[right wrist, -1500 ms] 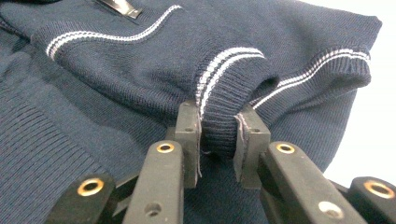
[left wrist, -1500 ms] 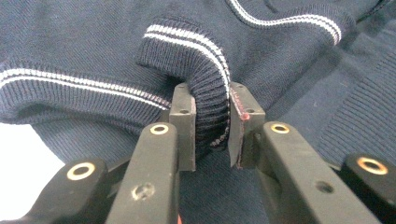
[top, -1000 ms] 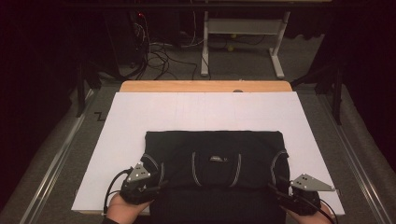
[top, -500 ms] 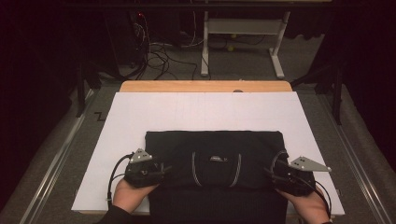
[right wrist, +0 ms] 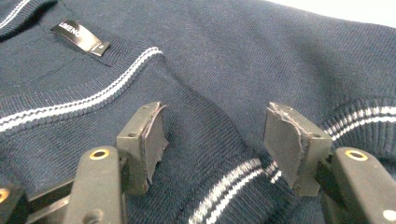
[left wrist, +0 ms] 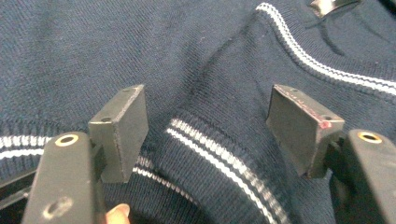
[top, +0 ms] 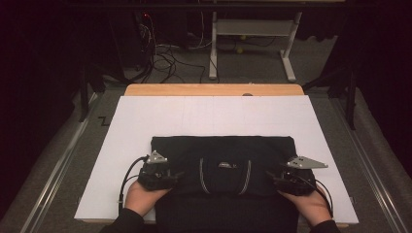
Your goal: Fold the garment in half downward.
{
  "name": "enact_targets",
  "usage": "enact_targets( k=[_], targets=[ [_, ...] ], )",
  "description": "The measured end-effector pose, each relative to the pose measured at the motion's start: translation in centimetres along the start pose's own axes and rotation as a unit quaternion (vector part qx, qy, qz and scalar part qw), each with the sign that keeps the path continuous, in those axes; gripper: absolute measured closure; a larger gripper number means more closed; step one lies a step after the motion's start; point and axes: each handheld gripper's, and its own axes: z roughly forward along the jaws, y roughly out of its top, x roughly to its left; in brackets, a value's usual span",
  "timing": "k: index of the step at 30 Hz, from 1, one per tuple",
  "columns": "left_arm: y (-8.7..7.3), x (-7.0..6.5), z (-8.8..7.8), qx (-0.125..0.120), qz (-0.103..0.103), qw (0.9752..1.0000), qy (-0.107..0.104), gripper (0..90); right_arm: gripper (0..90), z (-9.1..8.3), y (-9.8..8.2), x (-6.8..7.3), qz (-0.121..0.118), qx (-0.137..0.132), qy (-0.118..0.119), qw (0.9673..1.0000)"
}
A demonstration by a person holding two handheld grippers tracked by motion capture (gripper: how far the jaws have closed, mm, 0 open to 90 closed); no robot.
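Observation:
A dark navy sweater (top: 223, 155) with white stripes at neck and cuffs lies flat on the white sheet (top: 214, 116). My left gripper (top: 177, 175) rests over its left side, jaws pointing inward. In the left gripper view the gripper (left wrist: 208, 116) is open above a striped cuff (left wrist: 219, 163), its pads off the knit. My right gripper (top: 272, 178) sits over the right side. In the right gripper view it (right wrist: 215, 126) is open over ribbed fabric, with the neck label (right wrist: 80, 36) beyond. Both pairs of jaws have just been opening, with fabric below them and nothing pinched.
The white sheet covers a wooden table whose far edge (top: 214, 90) shows. A metal desk frame (top: 252, 29) and tangled cables (top: 160, 53) stand on the floor behind. Bare sheet lies beyond and beside the sweater.
Both hands have moved away from the near table edge and slightly inward over the sweater. Both grippers' jaws have spread apart.

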Motion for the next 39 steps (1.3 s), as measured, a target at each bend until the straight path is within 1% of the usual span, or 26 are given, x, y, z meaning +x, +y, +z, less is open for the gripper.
enact_targets(
  k=[1, 2, 4, 5, 6, 8, 9, 10, 11, 13, 14, 16, 18, 19, 22, 24, 26, 28, 31, 33, 34, 35, 39],
  targets=[
    [0.4, -0.1, 0.0, 0.001, 0.009, 0.9999, 0.005, 26.8, 39.3, 0.1, 0.2, 0.0, -0.001, 0.002, 0.0, 1.0],
    [0.9, -0.2, 0.0, 0.003, 0.012, 0.9999, 0.008, 26.8, 39.2, 0.2, 0.4, 0.0, -0.004, 0.004, -0.001, 1.0],
    [2.0, -0.3, -0.2, -0.004, 0.008, 0.9999, 0.009, 26.8, 38.4, 0.5, 1.2, 0.0, -0.003, 0.005, -0.001, 1.0],
    [2.8, -0.6, -0.2, -0.007, 0.009, 0.9999, 0.007, 26.8, 38.3, 0.5, 1.7, 0.1, -0.007, 0.003, -0.001, 1.0],
    [3.2, -0.9, -0.1, -0.008, 0.009, 0.9999, 0.002, 26.8, 38.3, 0.6, 2.4, 0.3, -0.011, 0.002, 0.0, 0.9999],
    [4.2, -1.6, 0.1, -0.016, 0.013, 0.9997, -0.012, 27.8, 38.6, 0.5, 3.5, 0.9, -0.024, -0.008, -0.009, 0.9996],
    [4.5, -1.9, 0.3, -0.018, 0.015, 0.9996, -0.018, 31.3, 39.2, 0.5, 4.0, 1.1, -0.024, -0.018, -0.005, 0.9995],
    [4.9, -2.1, 0.7, -0.017, 0.011, 0.9995, -0.024, 31.3, 39.3, 0.6, 4.4, 1.4, -0.02, -0.024, 0.002, 0.9995],
    [5.1, -2.2, 1.1, -0.013, 0.01, 0.9996, -0.024, 31.3, 39.3, 0.8, 4.8, 1.7, -0.019, -0.024, 0.008, 0.9995],
    [5.5, -2.5, 2.1, 0.005, 0.009, 0.9997, -0.022, 31.3, 39.3, 1.5, 5.2, 2.2, -0.028, -0.012, 0.011, 0.9995],
    [5.6, -2.7, 2.6, 0.012, 0.009, 0.9997, -0.022, 31.3, 39.7, 2.0, 5.3, 2.3, -0.029, -0.005, 0.011, 0.9995],
    [5.7, -3.1, 3.4, 0.021, 0.012, 0.9994, -0.024, 31.3, 42.9, 2.9, 5.3, 2.6, -0.022, 0.009, 0.018, 0.9996],
    [5.7, -3.4, 4.0, 0.031, 0.018, 0.9991, -0.021, 31.7, 46.4, 3.7, 5.2, 2.7, -0.023, 0.026, 0.024, 0.9991],
    [5.6, -3.5, 4.4, 0.037, 0.022, 0.9989, -0.02, 34.3, 47.8, 4.0, 5.1, 2.8, -0.026, 0.029, 0.025, 0.9989],
    [5.5, -3.6, 5.3, 0.051, 0.025, 0.9983, -0.013, 34.5, 52.0, 4.8, 4.9, 2.8, -0.026, 0.048, 0.023, 0.9982],
    [5.5, -3.6, 5.5, 0.05, 0.027, 0.9983, -0.014, 34.9, 55.0, 5.2, 4.8, 2.7, -0.023, 0.055, 0.027, 0.9978],
    [5.4, -3.7, 5.5, 0.048, 0.028, 0.9982, -0.021, 39.9, 60.4, 5.5, 4.6, 2.7, -0.025, 0.064, 0.036, 0.997],
    [5.3, -3.7, 5.5, 0.045, 0.031, 0.9981, -0.027, 45.3, 68.1, 5.5, 4.5, 2.8, -0.033, 0.064, 0.045, 0.9964],
    [5.3, -3.7, 5.5, 0.044, 0.035, 0.9978, -0.036, 51.9, 73.9, 5.5, 4.4, 3.1, -0.04, 0.064, 0.046, 0.9961],
    [5.2, -3.9, 5.5, 0.038, 0.045, 0.9975, -0.039, 60.7, 77.4, 5.4, 4.4, 3.1, -0.043, 0.058, 0.043, 0.9964],
    [5.1, -3.9, 5.4, 0.034, 0.049, 0.9975, -0.038, 68.0, 79.0, 5.3, 4.4, 3.1, -0.044, 0.056, 0.041, 0.9966],
    [5.1, -4.0, 5.3, 0.033, 0.052, 0.9974, -0.037, 70.6, 80.7, 5.2, 4.4, 3.1, -0.045, 0.051, 0.039, 0.9969],
    [5.0, -4.0, 4.7, 0.014, 0.052, 0.9979, -0.037, 73.2, 83.3, 4.6, 4.4, 3.3, -0.057, 0.035, 0.032, 0.9973]
  ],
)
